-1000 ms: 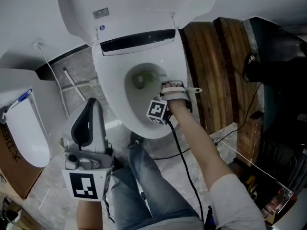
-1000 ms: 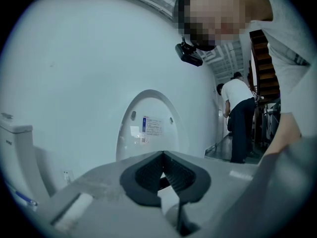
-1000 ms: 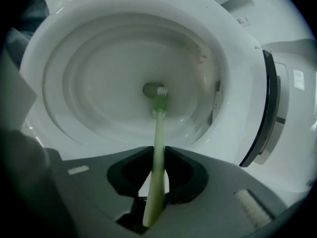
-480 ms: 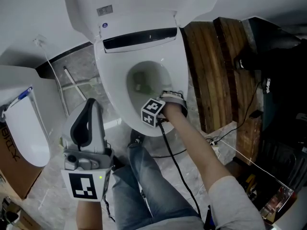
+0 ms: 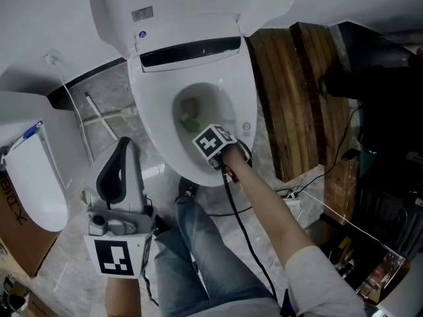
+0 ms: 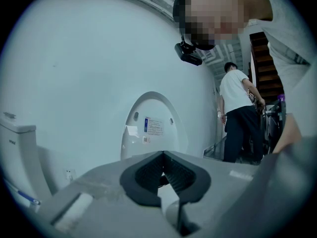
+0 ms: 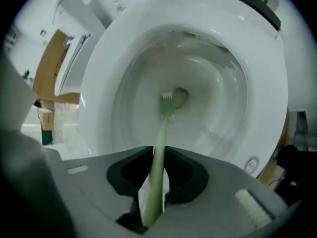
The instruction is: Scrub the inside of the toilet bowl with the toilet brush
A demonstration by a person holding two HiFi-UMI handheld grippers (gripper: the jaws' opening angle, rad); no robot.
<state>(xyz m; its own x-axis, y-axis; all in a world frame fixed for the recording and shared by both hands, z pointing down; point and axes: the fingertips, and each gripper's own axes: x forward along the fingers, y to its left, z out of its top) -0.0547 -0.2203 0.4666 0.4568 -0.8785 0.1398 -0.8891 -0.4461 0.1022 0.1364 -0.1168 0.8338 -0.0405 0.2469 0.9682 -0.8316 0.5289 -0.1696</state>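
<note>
the right gripper [image 7: 158, 155] is squeezed tight on the brush [image 7: 160, 133]. the brush points straight ahead, its head low in the bowl [image 7: 223, 103] by the drain [image 7: 181, 97] (left gripper [image 6: 163, 170] is closed, empty, well away).

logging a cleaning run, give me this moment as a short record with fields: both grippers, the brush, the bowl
right gripper: shut on the toilet brush handle, over the bowl's front rim
toilet brush: pale green, head down by the drain opening
toilet bowl: white, lid raised
left gripper: shut, empty, held left of the toilet, pointing away from the bowl
task state: brush head is inside the bowl
</note>
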